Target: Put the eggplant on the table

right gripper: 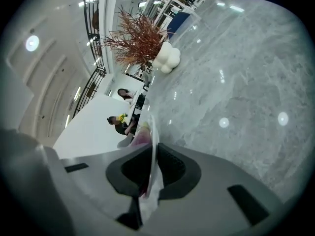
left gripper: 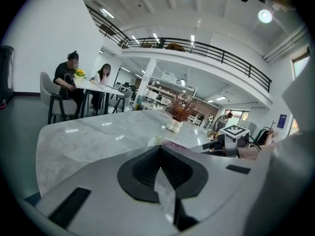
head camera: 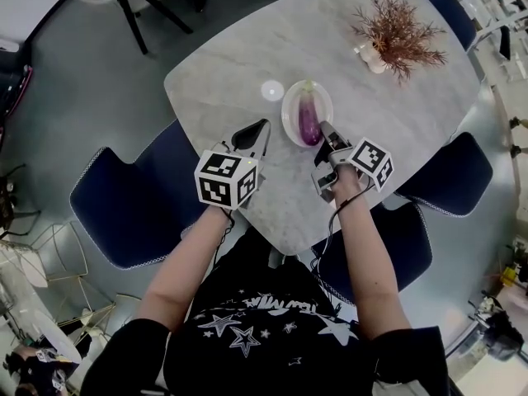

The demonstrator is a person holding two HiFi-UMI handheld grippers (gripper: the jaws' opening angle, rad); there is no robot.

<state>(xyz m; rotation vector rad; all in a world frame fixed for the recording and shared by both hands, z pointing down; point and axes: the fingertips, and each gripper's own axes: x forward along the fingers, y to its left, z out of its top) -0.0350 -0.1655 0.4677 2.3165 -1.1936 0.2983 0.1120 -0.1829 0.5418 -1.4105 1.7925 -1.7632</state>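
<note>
On the marble table, near my edge, a white plate holds the eggplant. It's the only thing in the plate, lying lengthwise with the pale green stem end away from me. The eggplant is in the plate, not on the bare tabletop. My right gripper is at the plate's near-right rim. The right gripper view shows the rim edge-on, running between the two jaws, which are closed down on it, with purple skin showing just past the left jaw. My left gripper sits just left of the plate, apart from it. Its jaws are pressed together with nothing between them, and I can't tell whether it touches the table. Further back on the table is a lumpy white vase holding a reddish dried plant, well apart from the plate. Blue chairs ring the table. The left gripper view shows two people seated at a distant table.
</note>
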